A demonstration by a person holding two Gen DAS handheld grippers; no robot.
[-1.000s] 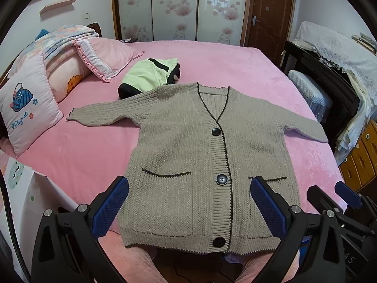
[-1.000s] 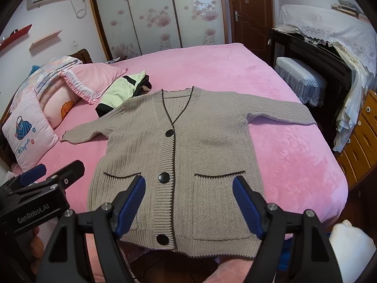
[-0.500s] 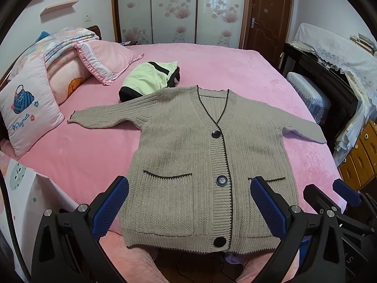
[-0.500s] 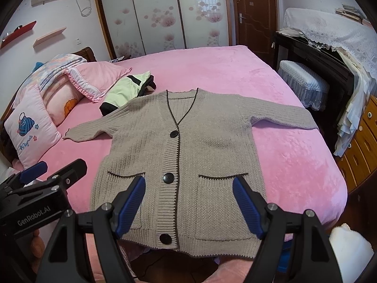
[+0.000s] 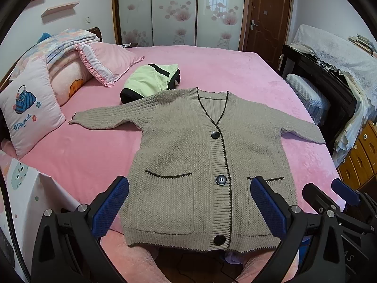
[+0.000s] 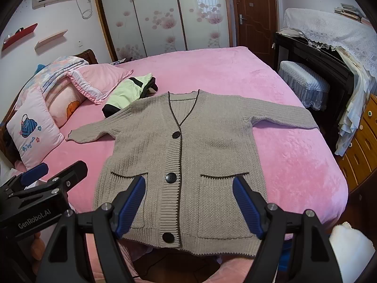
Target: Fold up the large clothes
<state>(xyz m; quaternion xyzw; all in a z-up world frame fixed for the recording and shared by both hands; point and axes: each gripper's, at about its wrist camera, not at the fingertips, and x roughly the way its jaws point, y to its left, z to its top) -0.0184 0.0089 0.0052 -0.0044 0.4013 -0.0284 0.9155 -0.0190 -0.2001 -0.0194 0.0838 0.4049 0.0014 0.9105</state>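
Pink plush bedding covers the bed (image 5: 223,70), which fills most of both wrist views, with sliding flowered wardrobe doors (image 5: 174,11) and a brown door (image 5: 266,16) behind it. On the bed lies a beige knitted cardigan (image 5: 188,155), spread flat with its front up, buttoned, both sleeves stretched out to the sides. Its hem reaches the near edge of the bed and hangs slightly over it. Dark trim runs along the V-neck, the button band and the two front pockets; three dark buttons sit down the middle.

Beyond the cardigan's left shoulder, touching it or just beside it, lies a bundled light green and black garment (image 5: 150,80). Pillows (image 5: 30,110) and a folded quilt (image 5: 63,44) are stacked at the left end of the bed. To the right stand a dark cabinet draped in white lace (image 6: 329,35), a padded stool (image 6: 304,82) and wooden drawers (image 6: 362,141).

The left tongs (image 5: 188,208) hang above the cardigan's hem with their blue pads spread wide apart and nothing between them. The right tongs (image 6: 188,206) are likewise spread wide and empty, poised over the lower front near the pockets. Neither touches the knit. Each pair shows at the edge of the other's view, side by side at the foot of the bed.
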